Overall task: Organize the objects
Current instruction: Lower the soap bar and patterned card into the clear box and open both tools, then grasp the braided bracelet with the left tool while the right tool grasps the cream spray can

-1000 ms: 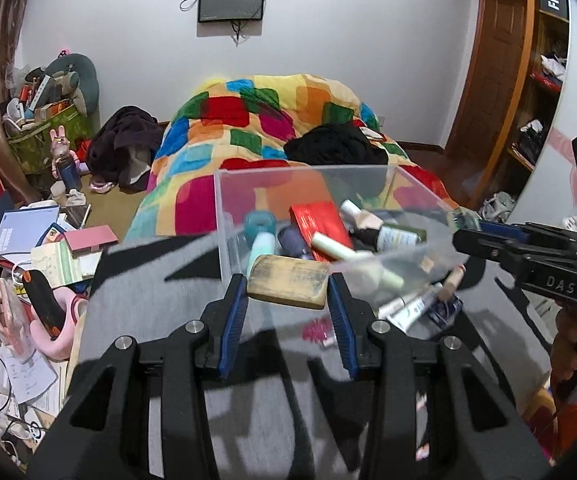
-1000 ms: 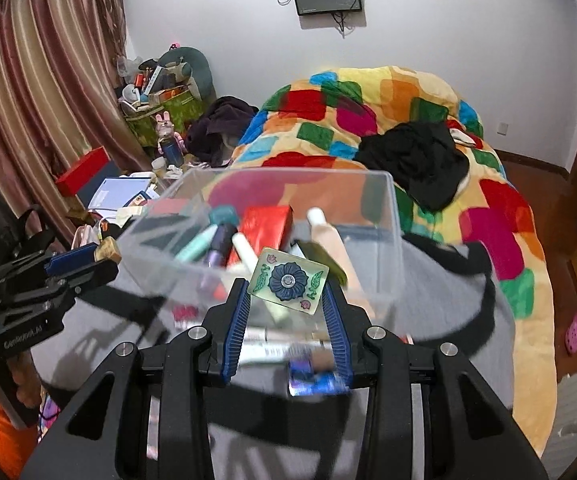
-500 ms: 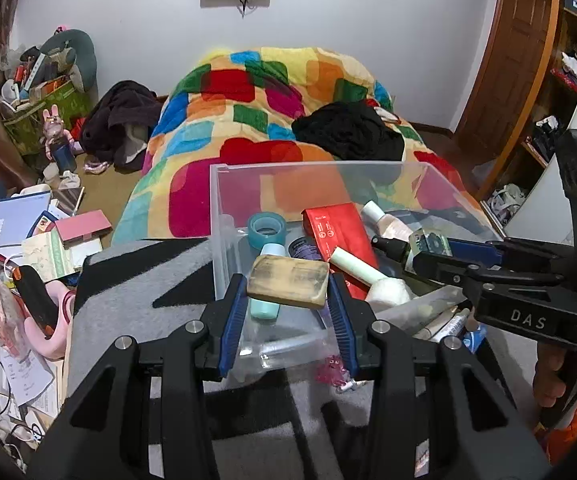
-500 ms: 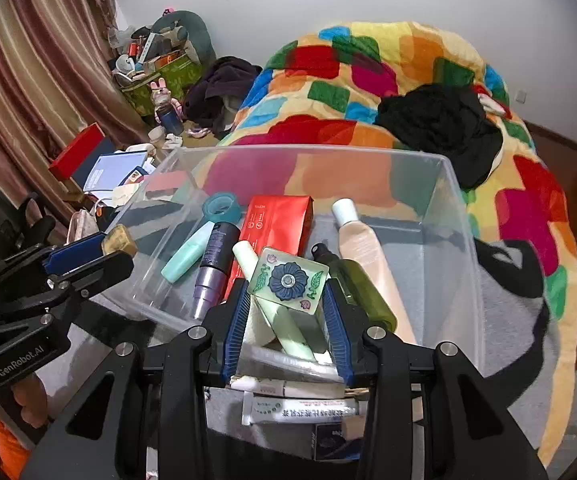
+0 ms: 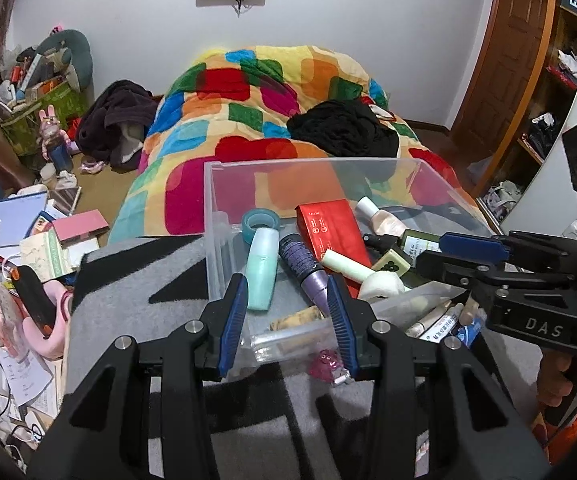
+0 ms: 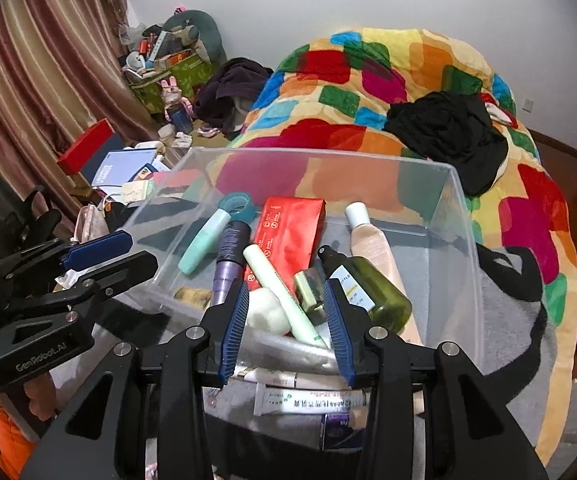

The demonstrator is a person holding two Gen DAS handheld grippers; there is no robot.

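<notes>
A clear plastic bin (image 5: 224, 216) sits in the middle of both views on a grey and black blanket (image 5: 136, 288). Inside it lie a teal tape roll (image 5: 261, 222), a mint tube (image 5: 263, 268), a purple tube (image 5: 303, 268), a red box (image 5: 333, 228), a pale green tube (image 5: 346, 266), a pink bottle (image 6: 372, 240) and an olive green bottle (image 6: 372, 292). A worn tan block (image 5: 296, 318) rests on the bin floor by the near wall, low in the left view. A small green patterned tile (image 5: 392, 260) lies among the bottles, just left of the right claw's tips in that view.

The left claw (image 5: 286, 312) hangs over the near edge of the bin with its blue pads spread apart and nothing between them. The right claw (image 6: 286, 312) is likewise spread wide and empty, above the pale green tube and a white puff (image 6: 268, 312).

Just outside the near wall, at the bottom of the right view, several white tubes (image 6: 308, 400) lie on the blanket. A small pink charm (image 5: 324, 364) lies there too. Behind the bin a bright patchwork quilt (image 5: 256, 100) fills the upper centre, with black clothing (image 5: 344, 128) on it.
</notes>
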